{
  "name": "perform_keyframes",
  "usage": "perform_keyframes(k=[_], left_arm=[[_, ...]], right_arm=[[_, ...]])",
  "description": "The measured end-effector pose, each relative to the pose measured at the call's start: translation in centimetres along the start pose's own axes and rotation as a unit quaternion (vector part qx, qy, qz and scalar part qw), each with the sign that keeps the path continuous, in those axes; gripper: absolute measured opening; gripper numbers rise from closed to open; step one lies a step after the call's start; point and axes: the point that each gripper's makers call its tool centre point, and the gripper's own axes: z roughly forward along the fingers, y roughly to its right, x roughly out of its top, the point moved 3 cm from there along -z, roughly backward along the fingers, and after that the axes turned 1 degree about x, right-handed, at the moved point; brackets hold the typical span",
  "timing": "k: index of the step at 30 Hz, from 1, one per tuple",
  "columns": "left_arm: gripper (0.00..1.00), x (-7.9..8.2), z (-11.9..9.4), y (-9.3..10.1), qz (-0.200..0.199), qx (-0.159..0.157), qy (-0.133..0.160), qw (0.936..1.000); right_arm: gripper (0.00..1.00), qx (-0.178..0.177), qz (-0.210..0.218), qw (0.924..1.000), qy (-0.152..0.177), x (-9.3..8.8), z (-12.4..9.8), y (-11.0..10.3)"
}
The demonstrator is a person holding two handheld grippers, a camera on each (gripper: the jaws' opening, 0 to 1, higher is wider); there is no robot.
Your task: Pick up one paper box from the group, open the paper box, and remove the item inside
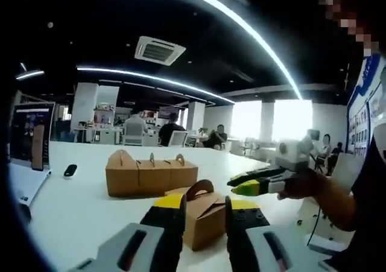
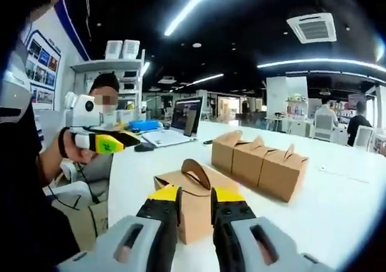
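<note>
No legible text, brand, number or sign was found in either view. The brown paper boxes (image 1: 151,174) on the white table (image 1: 78,215) carry no print that can be made out. The wall posters (image 2: 37,58) in the right gripper view, and the wall board (image 1: 365,112) in the left gripper view, show coloured panels too small and blurred to read. The laptop screen (image 2: 184,116) and the upright display screen (image 1: 30,134) show content that cannot be read.
</note>
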Motion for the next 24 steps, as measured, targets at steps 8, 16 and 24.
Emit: perform_keyframes(k=[8, 16, 24], left_arm=[[0.28, -0.5, 1.4, -0.3, 0.013, -0.001, -0.010, 0.9999], [0.28, -1.1, 3.7, 0.3, 0.135, 0.003, -0.052, 0.9895], [0.27, -1.2, 5.7, 1.9, 0.258, -0.015, -0.106, 0.9602]], right_arm=[[0.08, -0.004, -0.026, 0.9993, -0.027, -1.5, 1.0, -0.4], [0.03, 0.003, -0.024, 0.9983, -0.052, -1.1, 1.2, -0.7], [0.02, 0.004, -0.017, 0.9978, -0.064, -1.2, 1.4, -0.7]])
